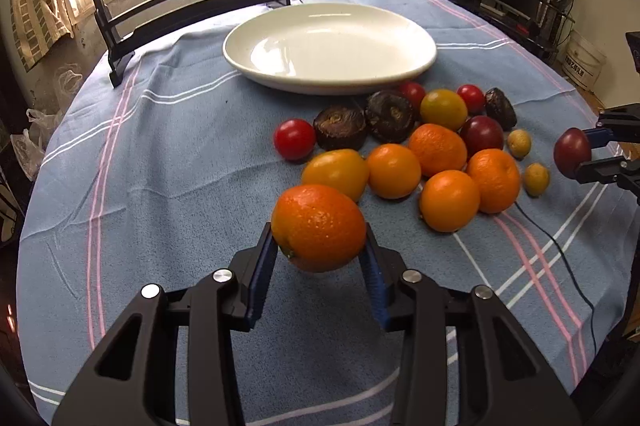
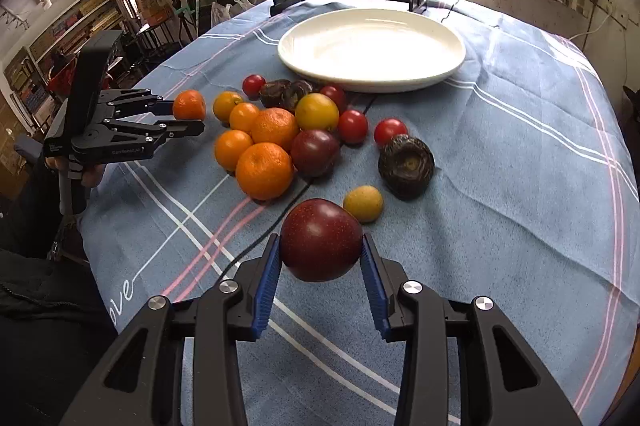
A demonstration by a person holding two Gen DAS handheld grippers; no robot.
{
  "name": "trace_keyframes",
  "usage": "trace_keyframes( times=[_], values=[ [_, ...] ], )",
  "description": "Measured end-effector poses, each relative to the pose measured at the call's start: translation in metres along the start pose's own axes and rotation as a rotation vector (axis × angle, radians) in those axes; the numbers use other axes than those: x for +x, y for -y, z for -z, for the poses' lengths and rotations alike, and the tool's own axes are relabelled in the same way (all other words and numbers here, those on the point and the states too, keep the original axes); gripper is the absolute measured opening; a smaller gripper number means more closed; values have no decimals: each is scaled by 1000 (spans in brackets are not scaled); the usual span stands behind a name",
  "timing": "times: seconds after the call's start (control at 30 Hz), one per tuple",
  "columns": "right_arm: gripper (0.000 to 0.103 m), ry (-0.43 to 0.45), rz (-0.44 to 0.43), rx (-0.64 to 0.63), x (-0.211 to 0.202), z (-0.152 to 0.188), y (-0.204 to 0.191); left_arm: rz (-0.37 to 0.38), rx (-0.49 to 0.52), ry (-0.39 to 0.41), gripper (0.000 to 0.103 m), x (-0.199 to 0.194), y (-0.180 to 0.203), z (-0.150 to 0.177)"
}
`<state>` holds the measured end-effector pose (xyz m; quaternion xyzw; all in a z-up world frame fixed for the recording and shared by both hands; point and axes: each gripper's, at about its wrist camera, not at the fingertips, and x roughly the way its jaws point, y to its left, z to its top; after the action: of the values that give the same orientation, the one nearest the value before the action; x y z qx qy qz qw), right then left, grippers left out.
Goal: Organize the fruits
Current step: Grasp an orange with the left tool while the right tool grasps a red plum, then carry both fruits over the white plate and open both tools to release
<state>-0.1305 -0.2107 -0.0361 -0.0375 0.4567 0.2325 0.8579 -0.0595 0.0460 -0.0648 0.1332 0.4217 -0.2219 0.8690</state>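
Two fruits up at once — left gripper [image 1: 320, 246] clamped on an orange [image 1: 319, 227], right gripper [image 2: 322, 254] on a dark plum [image 2: 321, 239], both clear of the cloth, prob. so each can go to the empty plate [image 1: 280, 73] w/o nudging the pile.

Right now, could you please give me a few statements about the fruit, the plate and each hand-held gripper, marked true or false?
1. The left hand-held gripper is shut on an orange. True.
2. The right hand-held gripper holds a yellow fruit. False: it is shut on a dark red plum.
3. The white plate has no fruit on it. True.
4. The plate lies nearer the cameras than the fruit pile. False: it lies beyond the pile.
5. The tablecloth is plain green. False: it is blue with white and pink stripes.
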Motion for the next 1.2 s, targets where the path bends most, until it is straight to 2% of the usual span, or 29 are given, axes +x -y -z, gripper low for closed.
trace_keyframes(
  times=[0.13, 0.27, 0.4, 0.57, 0.7, 0.87, 1.2],
  values=[
    [40, 47, 12, -42, -7, -28, -4, -10, 15, 67, 40, -20, 3, -25],
    [40, 117, 27, -63, -9, -72, -2, -49, -5, 128, 40, -24, 7, -73],
    [40, 168, 40, -55, 0, -118, 8, -105, -51, 148, 40, -9, 8, -120],
    [40, 144, 64, -15, 34, -161, 29, -180, -71, 140, 40, 24, 8, -157],
    [40, 100, 78, 12, 68, -182, 44, -222, -85, 105, 40, 54, 1, -169],
    [40, 56, 82, 25, 102, -197, 54, -245, -102, 60, 40, 84, -11, -169],
    [40, 29, 91, 24, 130, -207, 56, -248, -109, 17, 40, 107, -18, -169]
  ],
)
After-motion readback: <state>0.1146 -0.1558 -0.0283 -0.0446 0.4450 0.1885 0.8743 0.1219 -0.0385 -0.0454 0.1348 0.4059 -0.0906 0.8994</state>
